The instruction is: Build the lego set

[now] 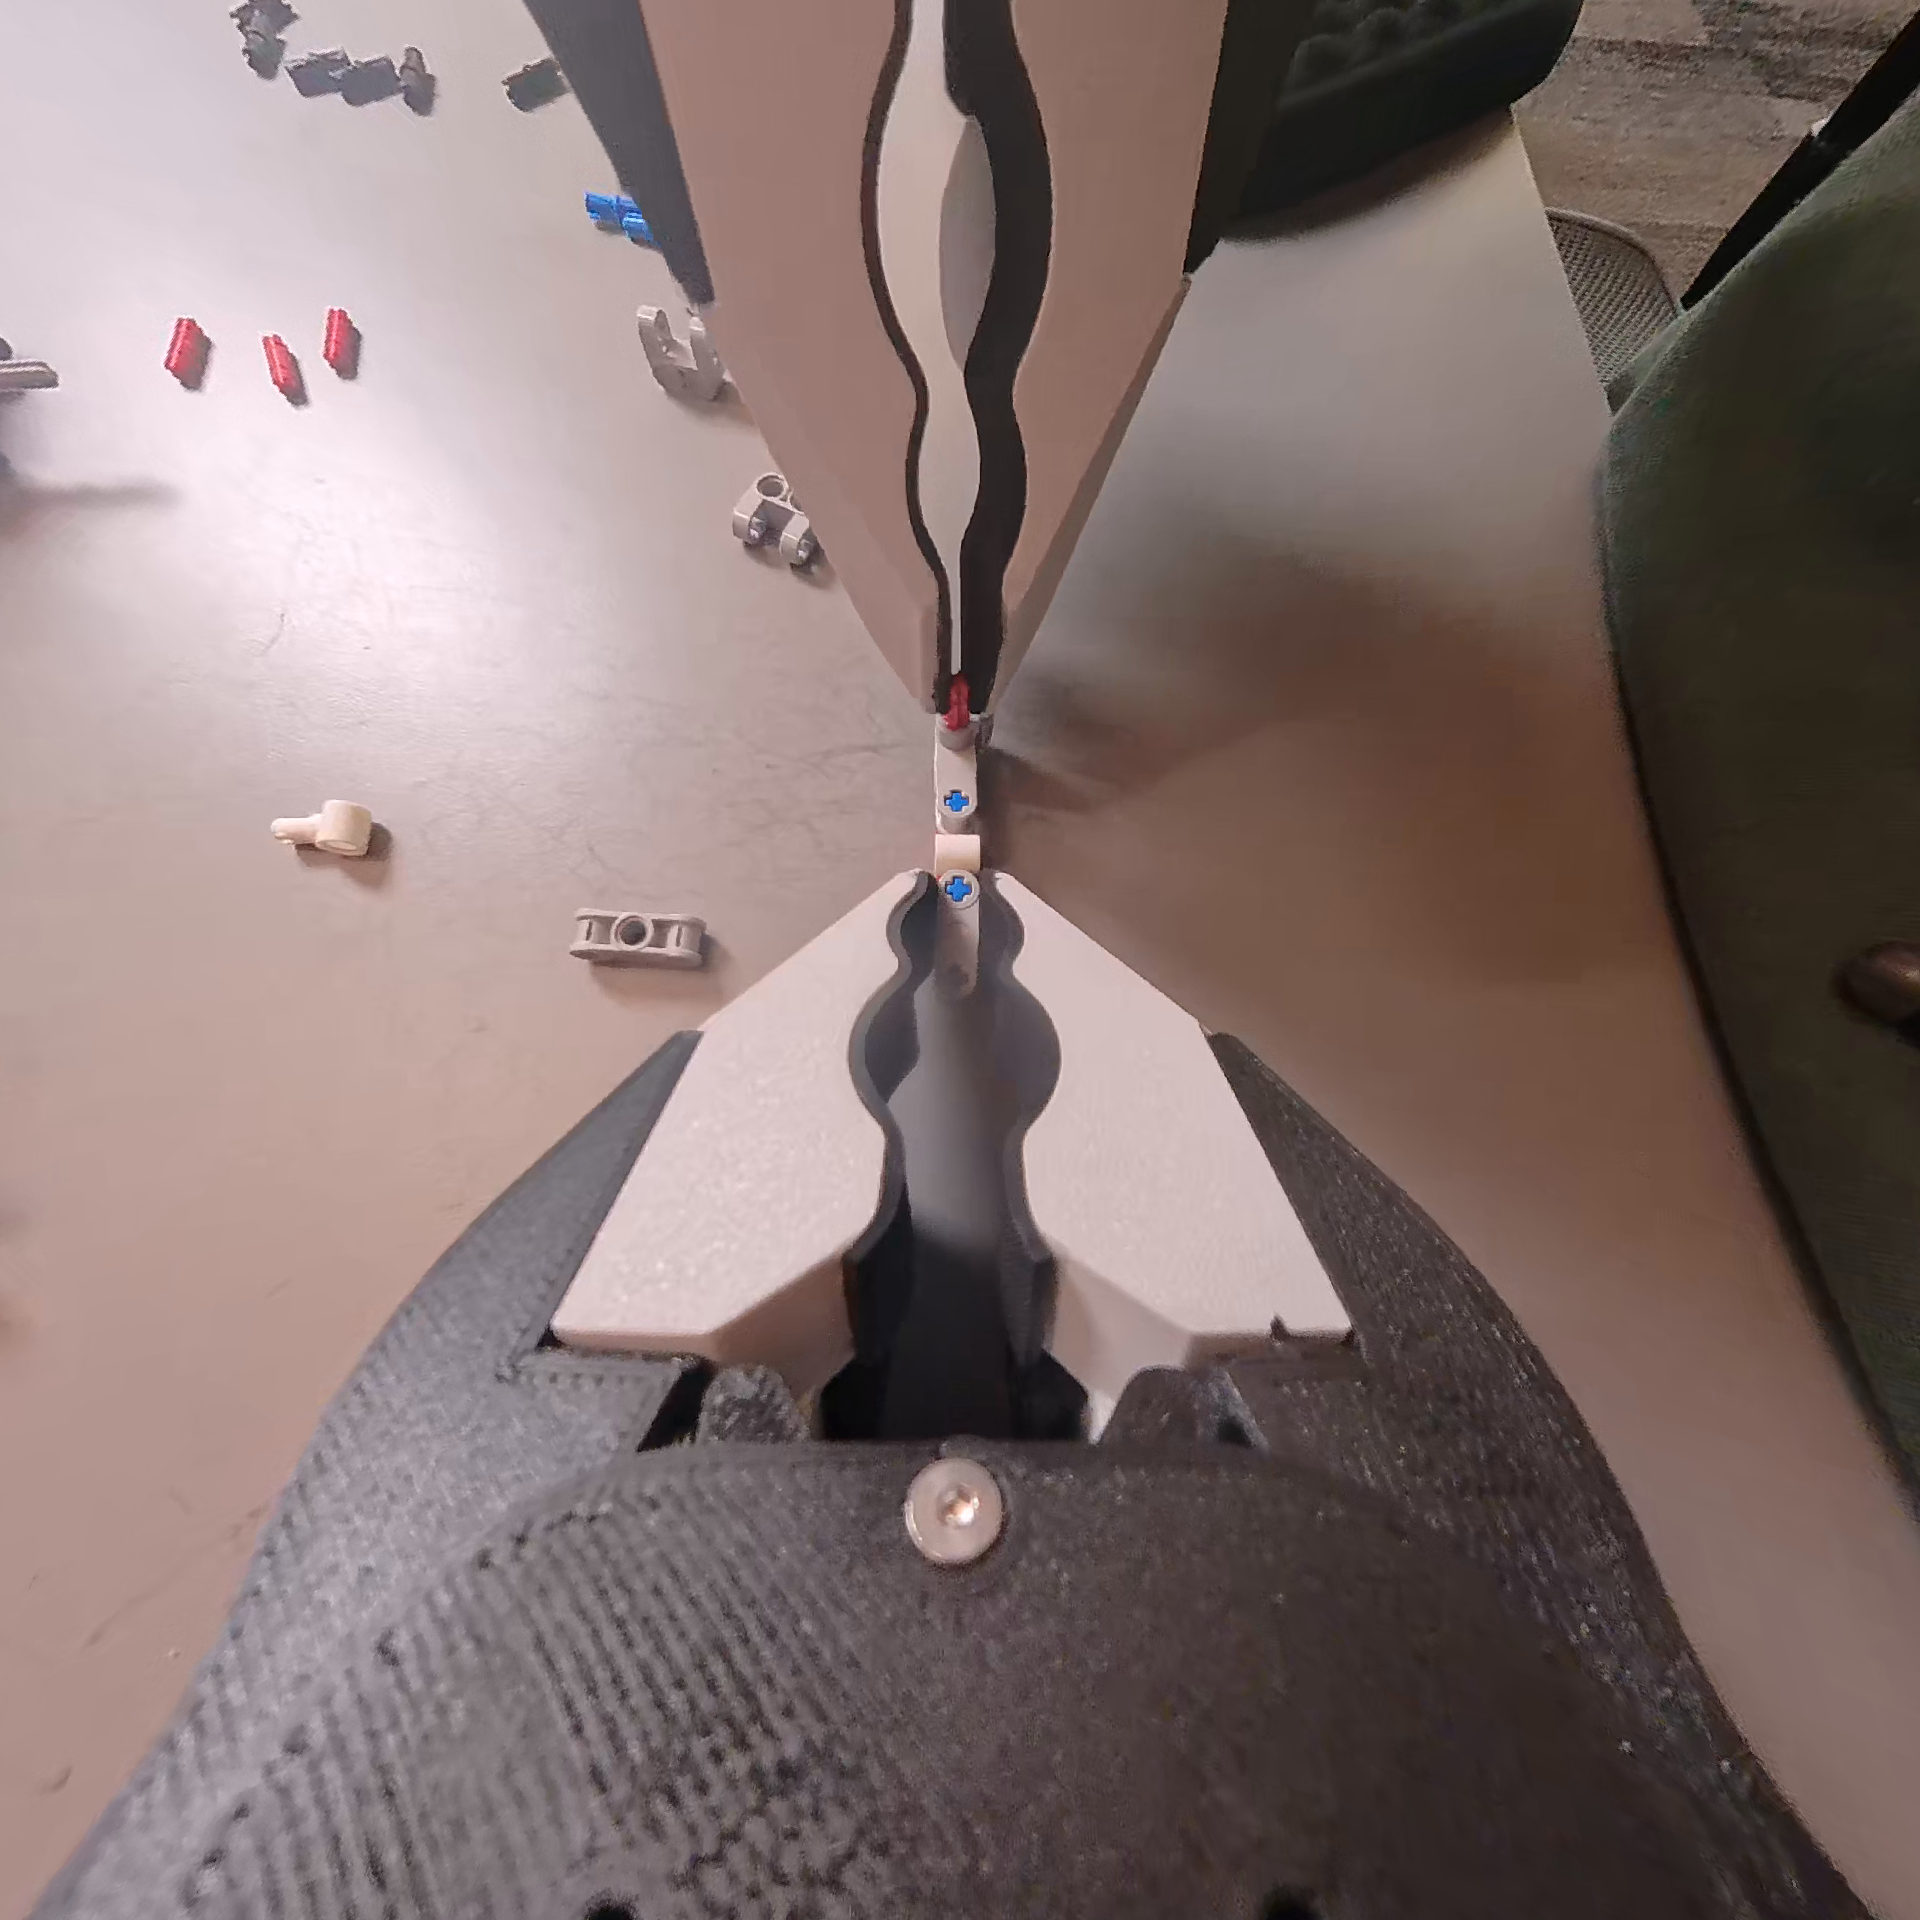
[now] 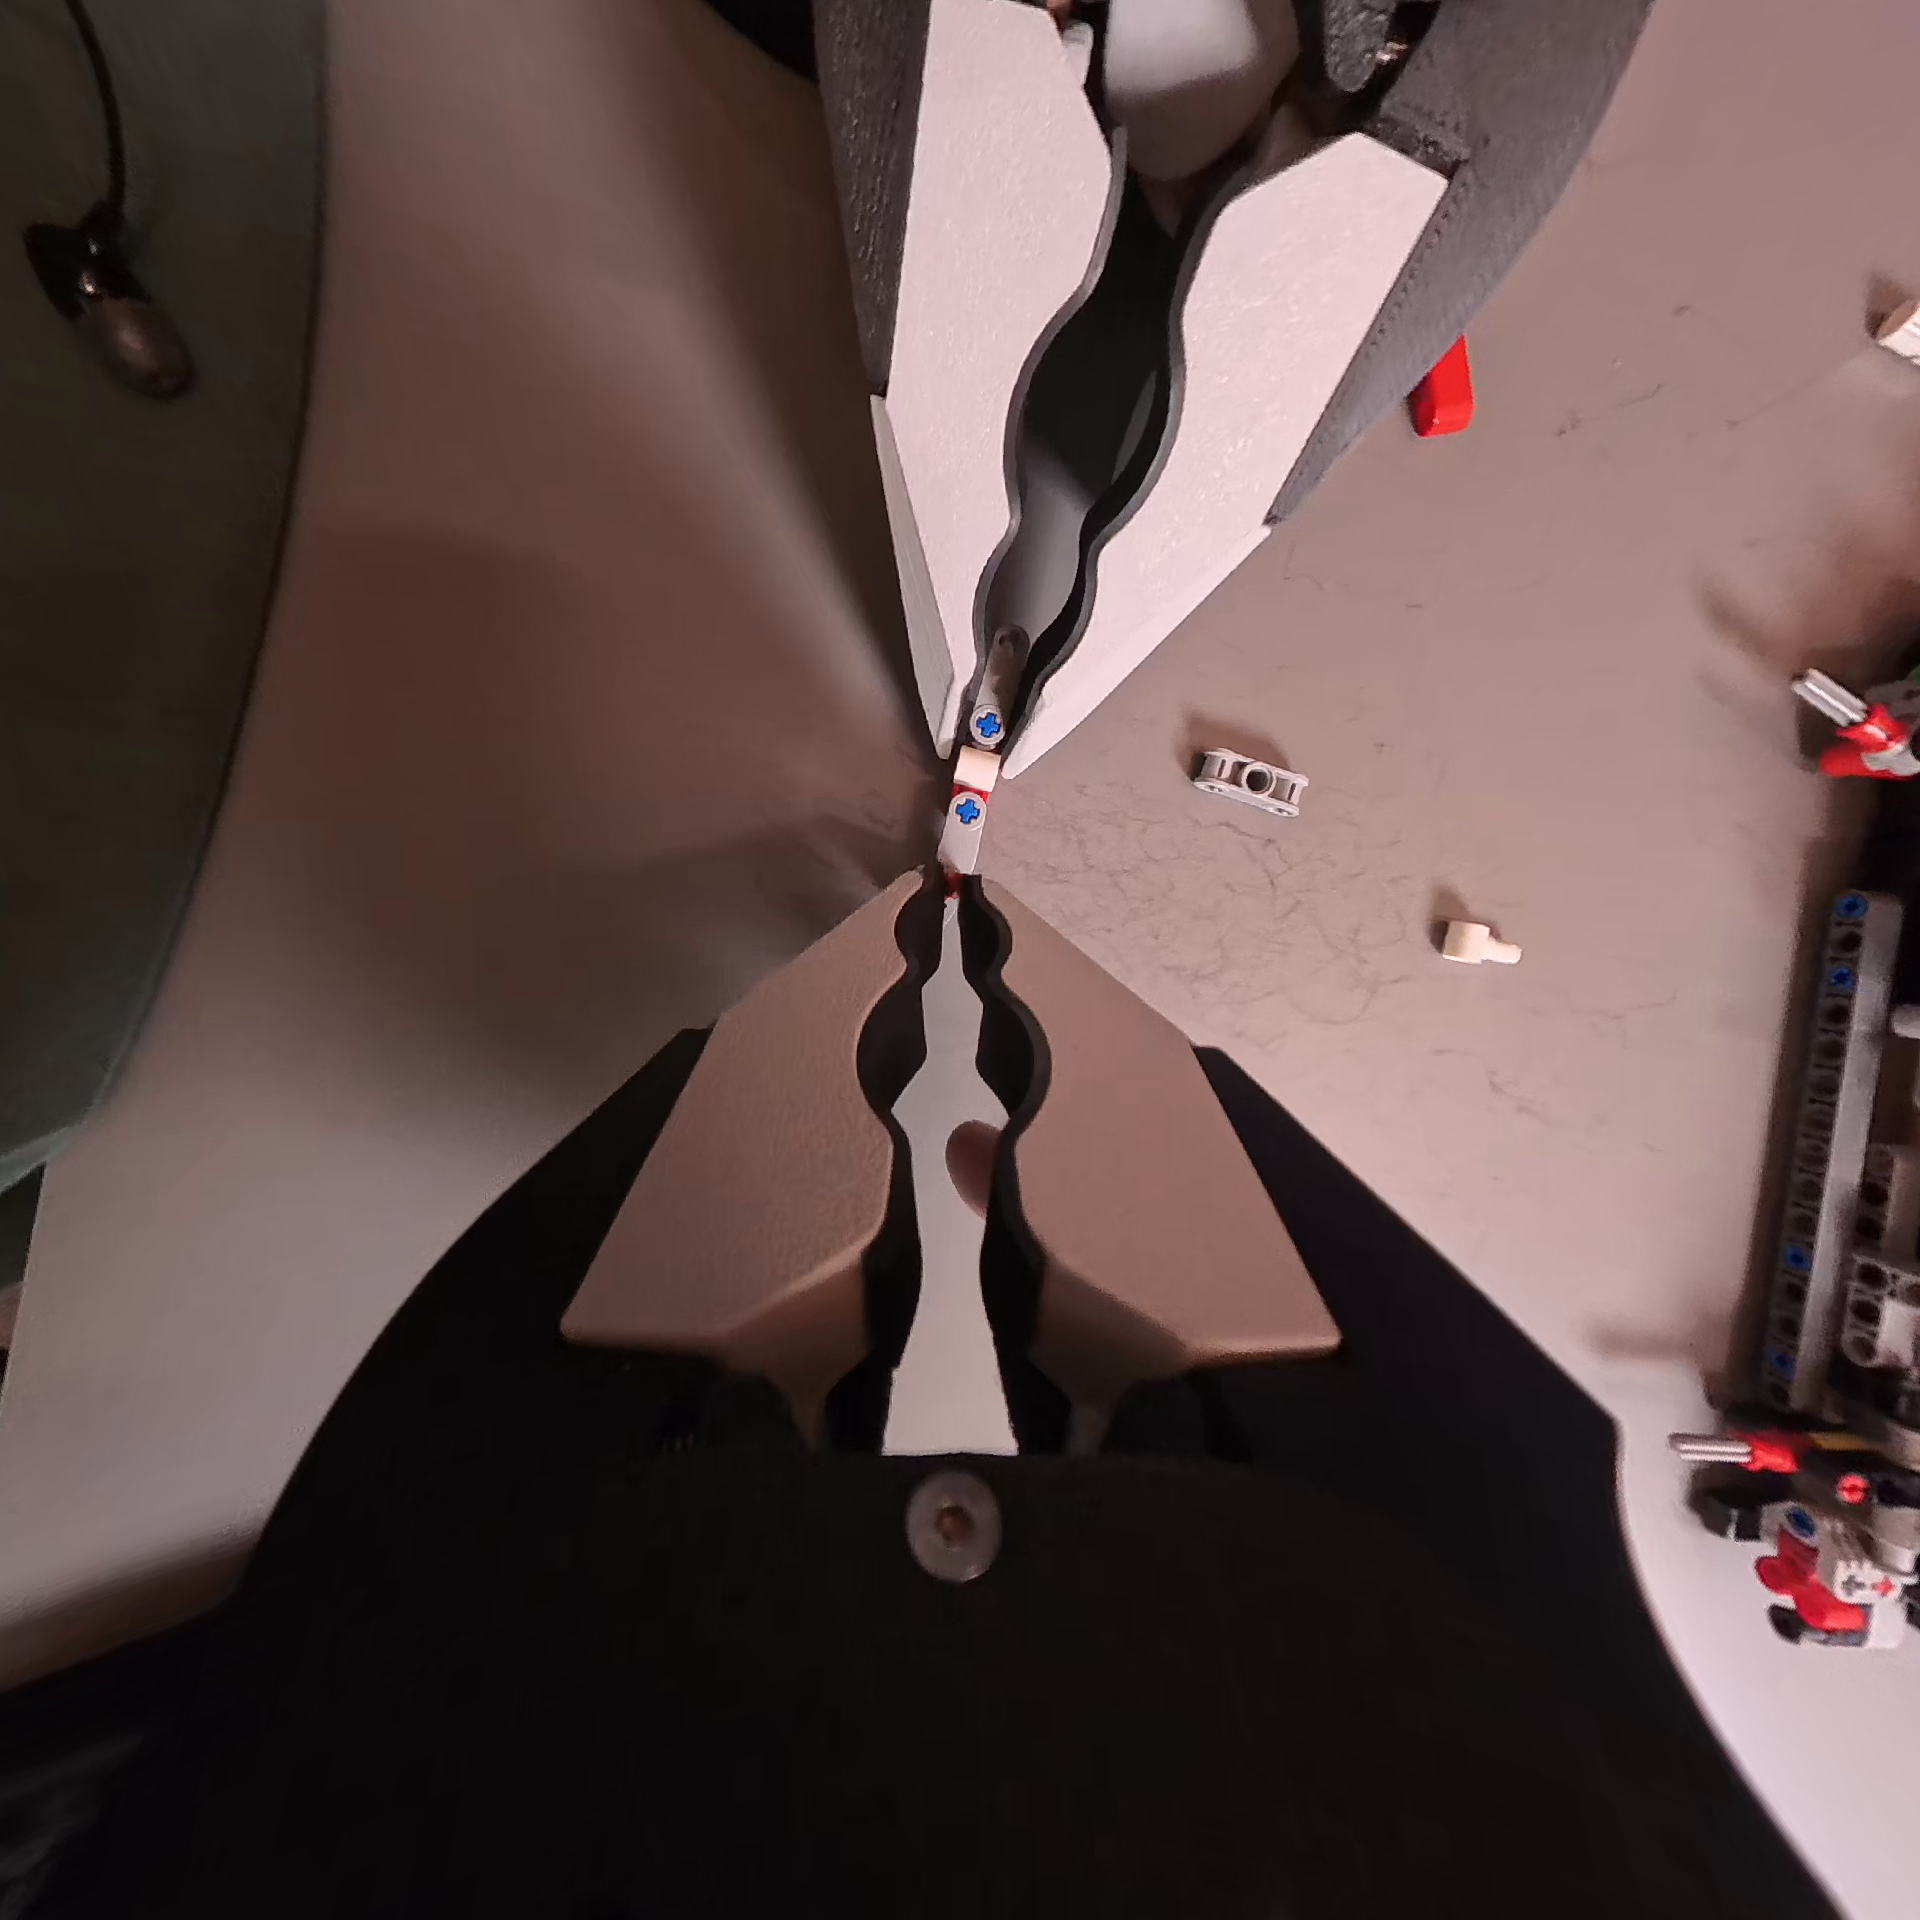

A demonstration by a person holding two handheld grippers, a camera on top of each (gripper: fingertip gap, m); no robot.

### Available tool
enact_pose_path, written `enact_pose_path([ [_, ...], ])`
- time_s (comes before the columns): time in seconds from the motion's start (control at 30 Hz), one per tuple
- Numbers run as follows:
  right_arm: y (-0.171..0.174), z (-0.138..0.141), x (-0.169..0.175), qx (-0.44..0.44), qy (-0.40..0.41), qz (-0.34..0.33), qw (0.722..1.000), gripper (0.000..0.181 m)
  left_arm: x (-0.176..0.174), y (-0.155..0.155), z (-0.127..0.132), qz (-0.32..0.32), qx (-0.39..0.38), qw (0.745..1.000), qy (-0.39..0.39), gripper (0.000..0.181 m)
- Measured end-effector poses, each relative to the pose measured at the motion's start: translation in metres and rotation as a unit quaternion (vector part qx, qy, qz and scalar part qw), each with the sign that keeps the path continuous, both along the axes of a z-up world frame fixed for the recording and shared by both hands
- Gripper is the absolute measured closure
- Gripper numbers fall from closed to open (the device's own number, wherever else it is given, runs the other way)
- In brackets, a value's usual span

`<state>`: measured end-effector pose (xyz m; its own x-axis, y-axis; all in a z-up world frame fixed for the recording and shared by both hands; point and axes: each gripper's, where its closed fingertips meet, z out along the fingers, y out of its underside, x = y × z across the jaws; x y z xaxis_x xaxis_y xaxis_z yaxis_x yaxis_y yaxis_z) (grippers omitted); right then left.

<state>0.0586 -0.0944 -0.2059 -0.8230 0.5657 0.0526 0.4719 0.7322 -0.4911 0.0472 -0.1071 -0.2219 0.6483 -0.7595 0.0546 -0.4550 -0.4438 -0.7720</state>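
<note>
A small Lego assembly hangs between my two grippers above the table: two thin grey liftarms with blue cross pins, joined by a tan connector [image 1: 956,850]. My left gripper [image 1: 958,881] is shut on the near grey liftarm [image 1: 956,935]. My right gripper [image 1: 961,691] comes in from the top, shut on a red pin [image 1: 958,694] at the end of the far liftarm [image 1: 956,769]. In the right wrist view my right gripper [image 2: 948,881] pinches the red end, and the left gripper [image 2: 982,732] faces it, holding the other liftarm [image 2: 1000,665].
Loose parts lie on the table to the left: red pins [image 1: 283,366], blue pins [image 1: 615,213], grey connectors [image 1: 771,516], a tan piece [image 1: 324,828], a grey beam [image 1: 637,935] and black pieces [image 1: 343,73]. A partly built model [image 2: 1829,1143] stands at the right edge. A green seat [image 1: 1766,727] borders the table. The tips of both grippers are at nearly the same place. The tan piece [image 1: 324,828] is about 11 centimeters from both grippers' fingertips. It is also in sight in the right wrist view [image 2: 1478,943].
</note>
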Motion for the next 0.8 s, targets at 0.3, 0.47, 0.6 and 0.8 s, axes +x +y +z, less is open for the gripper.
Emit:
enact_pose_path([
  [0.3,0.0009,-0.0022,0.0015,0.025,-0.016,0.068,0.997,0.18,0.0002,0.0,0.0007,-0.024,-0.005,1.0,-0.007,0.175],
  [0.47,0.0008,-0.0035,0.0024,0.038,-0.03,0.093,0.995,0.18,0.0004,-0.0002,0.0006,-0.031,-0.005,0.999,-0.008,0.175],
  [0.6,0.0001,-0.006,0.0035,0.045,-0.041,0.114,0.992,0.18,0.0004,-0.0005,0.0007,-0.036,-0.007,0.999,-0.009,0.175],
  [0.8,-0.0003,-0.006,0.0032,0.05,-0.046,0.128,0.989,0.18,0.0006,-0.0008,0.001,-0.037,-0.01,0.999,-0.013,0.175],
])
